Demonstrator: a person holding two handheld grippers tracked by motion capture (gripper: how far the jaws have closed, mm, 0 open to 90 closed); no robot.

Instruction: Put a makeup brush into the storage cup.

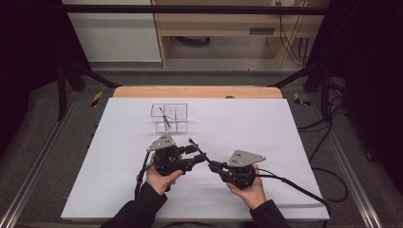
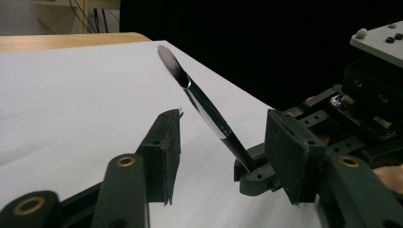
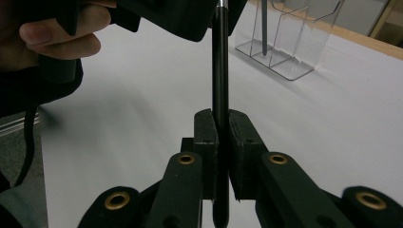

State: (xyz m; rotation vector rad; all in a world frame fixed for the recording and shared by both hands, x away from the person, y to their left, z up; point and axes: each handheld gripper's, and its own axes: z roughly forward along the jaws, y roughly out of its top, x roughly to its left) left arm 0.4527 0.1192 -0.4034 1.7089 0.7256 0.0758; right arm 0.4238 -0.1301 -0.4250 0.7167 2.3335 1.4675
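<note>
My right gripper (image 3: 221,128) is shut on the black handle of a slim brush (image 3: 220,71). In the left gripper view the brush (image 2: 204,107) slants up to a dark bristle tip, rising out of the right gripper (image 2: 256,168). It passes between the pads of my open left gripper (image 2: 228,142), and neither pad touches it. In the high view both grippers meet at the front middle of the white sheet (image 1: 266,128): the left gripper (image 1: 192,156), the right gripper (image 1: 212,165), and the brush (image 1: 197,146) between them.
A clear acrylic organizer (image 1: 178,124) stands on the sheet beyond the grippers with another dark brush (image 1: 165,118) upright in it; the organizer (image 3: 294,42) is also ahead in the right gripper view. Black cables (image 1: 304,190) trail off to the right. A wooden table edge (image 1: 197,91) borders the back.
</note>
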